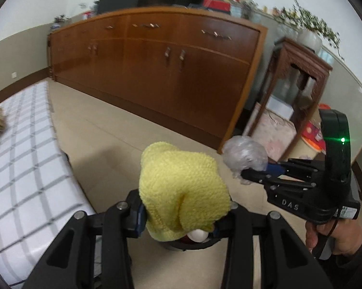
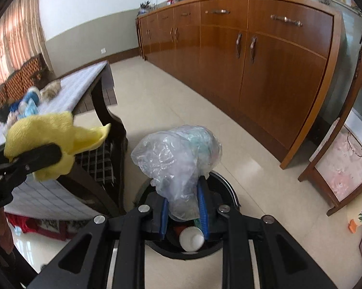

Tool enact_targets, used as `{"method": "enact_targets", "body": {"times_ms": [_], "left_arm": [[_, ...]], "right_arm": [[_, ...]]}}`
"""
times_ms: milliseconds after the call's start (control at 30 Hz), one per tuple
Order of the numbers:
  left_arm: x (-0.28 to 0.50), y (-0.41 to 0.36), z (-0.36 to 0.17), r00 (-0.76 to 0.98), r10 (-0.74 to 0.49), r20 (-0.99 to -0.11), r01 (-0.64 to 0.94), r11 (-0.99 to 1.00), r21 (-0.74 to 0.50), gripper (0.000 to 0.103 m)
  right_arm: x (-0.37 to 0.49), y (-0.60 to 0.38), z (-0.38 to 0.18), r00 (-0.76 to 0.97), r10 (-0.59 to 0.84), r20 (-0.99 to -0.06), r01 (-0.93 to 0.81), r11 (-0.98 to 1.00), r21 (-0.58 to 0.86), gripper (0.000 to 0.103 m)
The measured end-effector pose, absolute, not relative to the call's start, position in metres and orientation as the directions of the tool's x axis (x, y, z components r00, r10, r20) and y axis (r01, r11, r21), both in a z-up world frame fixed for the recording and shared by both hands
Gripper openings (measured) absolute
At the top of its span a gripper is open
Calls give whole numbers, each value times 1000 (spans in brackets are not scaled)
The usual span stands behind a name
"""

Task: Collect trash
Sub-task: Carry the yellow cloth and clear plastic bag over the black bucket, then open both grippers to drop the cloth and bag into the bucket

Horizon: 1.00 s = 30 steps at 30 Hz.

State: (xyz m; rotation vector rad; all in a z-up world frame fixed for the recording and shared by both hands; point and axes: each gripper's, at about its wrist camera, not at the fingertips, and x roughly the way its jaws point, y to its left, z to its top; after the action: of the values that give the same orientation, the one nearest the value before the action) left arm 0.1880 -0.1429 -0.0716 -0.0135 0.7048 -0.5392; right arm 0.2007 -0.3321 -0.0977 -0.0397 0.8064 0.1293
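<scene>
left wrist view: left gripper [image 1: 178,219] clamps a yellow knitted cloth [image 1: 181,187]; right gripper [image 2: 184,213] clamps a crumpled clear plastic bag [image 2: 178,159], both above a round black bin [image 2: 225,187] on the floor.

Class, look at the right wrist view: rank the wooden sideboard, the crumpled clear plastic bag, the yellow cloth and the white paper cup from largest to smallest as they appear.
1. Wooden sideboard
2. Crumpled clear plastic bag
3. Yellow cloth
4. White paper cup

The bag and cloth look close in size, and both are near the camera, so their order is unsure.
</scene>
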Motion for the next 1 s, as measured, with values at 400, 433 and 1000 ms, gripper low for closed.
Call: {"method": "enact_targets", "body": {"times_ms": [400, 433, 1000], "left_arm": [[212, -182, -136, 519, -469, -715, 490, 848, -201, 41], [215, -185, -140, 510, -467, -722, 492, 848, -200, 41], [232, -204, -189, 481, -320, -816, 434, 896, -96, 103]], "right_arm": [[218, -366, -179, 563, 113, -819, -170, 985, 19, 23], [220, -367, -184, 556, 114, -823, -174, 985, 20, 23], [249, -384, -254, 482, 40, -875, -306, 944, -126, 100]]}}
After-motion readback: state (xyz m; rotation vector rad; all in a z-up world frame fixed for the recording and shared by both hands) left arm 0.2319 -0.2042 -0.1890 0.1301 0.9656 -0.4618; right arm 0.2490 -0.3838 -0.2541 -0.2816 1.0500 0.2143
